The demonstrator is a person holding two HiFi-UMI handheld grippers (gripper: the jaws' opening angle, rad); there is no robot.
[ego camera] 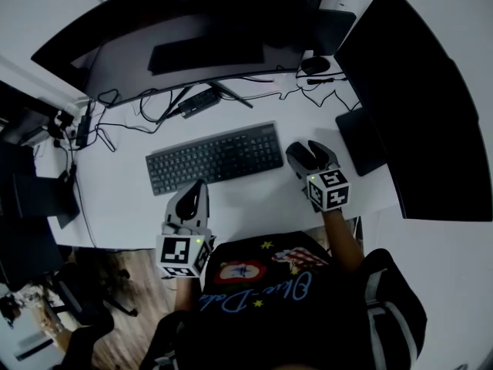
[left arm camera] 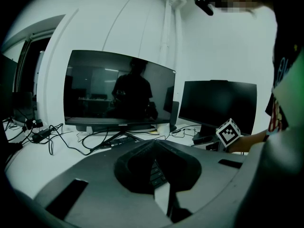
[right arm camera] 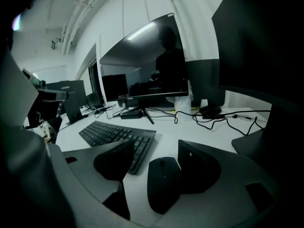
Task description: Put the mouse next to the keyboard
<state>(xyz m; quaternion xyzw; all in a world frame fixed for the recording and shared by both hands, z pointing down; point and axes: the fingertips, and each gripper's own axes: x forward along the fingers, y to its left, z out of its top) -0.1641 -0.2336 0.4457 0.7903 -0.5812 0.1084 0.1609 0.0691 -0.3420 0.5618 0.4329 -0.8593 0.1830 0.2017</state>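
Note:
A black mouse (right arm camera: 162, 182) lies on the white desk (ego camera: 254, 199) just right of the black keyboard (ego camera: 216, 158). My right gripper (right arm camera: 156, 148) stands open around it. The mouse rests against the right finger (right arm camera: 199, 167), and a strip of bare desk shows between it and the left finger. From the head view the mouse (ego camera: 300, 159) sits inside the right gripper (ego camera: 310, 157), near the keyboard's right end. My left gripper (ego camera: 197, 187) hovers at the keyboard's front edge, shut and empty; its tips (left arm camera: 154, 144) meet, with keyboard keys showing below them.
A wide curved monitor (ego camera: 192, 29) stands behind the keyboard and a second dark monitor (ego camera: 416, 106) at the right. A dark pad (ego camera: 360, 141) lies right of the mouse. Cables and a power strip (ego camera: 199, 102) trail at the back, beside another mouse (ego camera: 314, 65).

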